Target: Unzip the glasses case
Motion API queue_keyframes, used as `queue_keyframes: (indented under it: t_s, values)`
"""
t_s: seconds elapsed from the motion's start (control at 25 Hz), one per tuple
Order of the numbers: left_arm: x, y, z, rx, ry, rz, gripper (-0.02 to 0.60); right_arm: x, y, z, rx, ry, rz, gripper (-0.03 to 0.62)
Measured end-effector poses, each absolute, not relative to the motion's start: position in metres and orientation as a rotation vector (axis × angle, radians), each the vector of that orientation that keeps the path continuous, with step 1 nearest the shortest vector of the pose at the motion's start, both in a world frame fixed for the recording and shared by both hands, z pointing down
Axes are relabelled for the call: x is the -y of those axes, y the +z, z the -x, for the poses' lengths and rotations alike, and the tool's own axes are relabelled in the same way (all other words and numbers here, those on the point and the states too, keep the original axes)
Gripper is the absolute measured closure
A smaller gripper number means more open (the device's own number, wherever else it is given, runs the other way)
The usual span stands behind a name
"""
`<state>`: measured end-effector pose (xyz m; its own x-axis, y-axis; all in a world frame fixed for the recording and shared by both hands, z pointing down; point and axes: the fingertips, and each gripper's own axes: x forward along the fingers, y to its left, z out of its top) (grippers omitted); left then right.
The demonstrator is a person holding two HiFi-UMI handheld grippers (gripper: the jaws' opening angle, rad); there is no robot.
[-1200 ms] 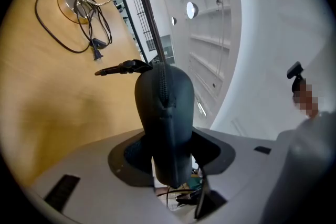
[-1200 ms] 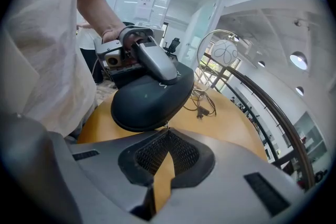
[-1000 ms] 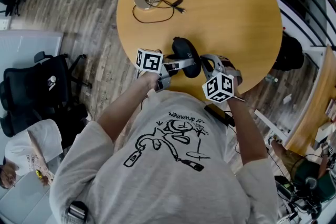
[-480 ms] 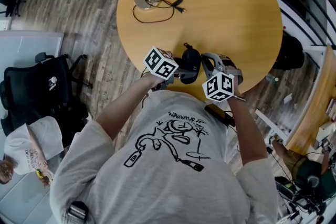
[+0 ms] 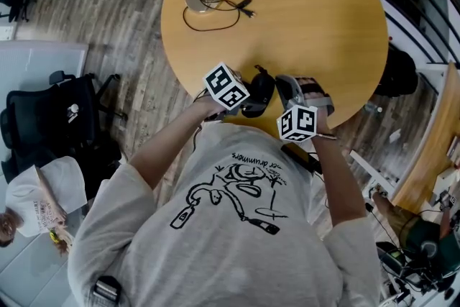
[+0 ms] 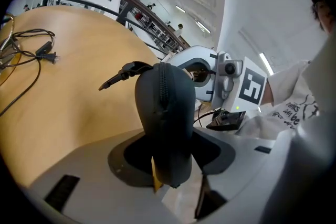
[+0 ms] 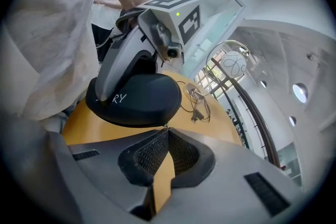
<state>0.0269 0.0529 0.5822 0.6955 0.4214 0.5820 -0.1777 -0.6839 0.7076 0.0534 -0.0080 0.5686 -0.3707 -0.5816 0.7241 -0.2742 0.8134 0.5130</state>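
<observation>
The case is held on edge over the near rim of the table, with its zip facing back along the left gripper, whose jaws clamp the case's near end. The right gripper has its jaws pressed together, tips at the case's seam; I cannot tell whether they pinch the pull. Done well, the left grips firmly while the right draws along the seam's curve rather than tugging outward.
</observation>
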Motion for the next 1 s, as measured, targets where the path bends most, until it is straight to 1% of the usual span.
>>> queue_keyframes:
  t_s: [0.72, 0.84, 1.0]
  values:
    - [-0.066, 0.605, -0.020, -0.249, 1.212, -2.062, 0.380, 0.009, 0.568, -0.047, 1.834, -0.645, -0.556, 0.574]
    - [-0.067, 0.604, -0.023, -0.254, 1.162, -2.065, 0.374, 0.011, 0.570, -0.049, 1.837, -0.630, -0.566, 0.572]
    - [-0.065, 0.603, -0.032, -0.223, 0.977, -2.068, 0.360, 0.015, 0.577, -0.060, 1.894, -0.458, -0.628, 0.569]
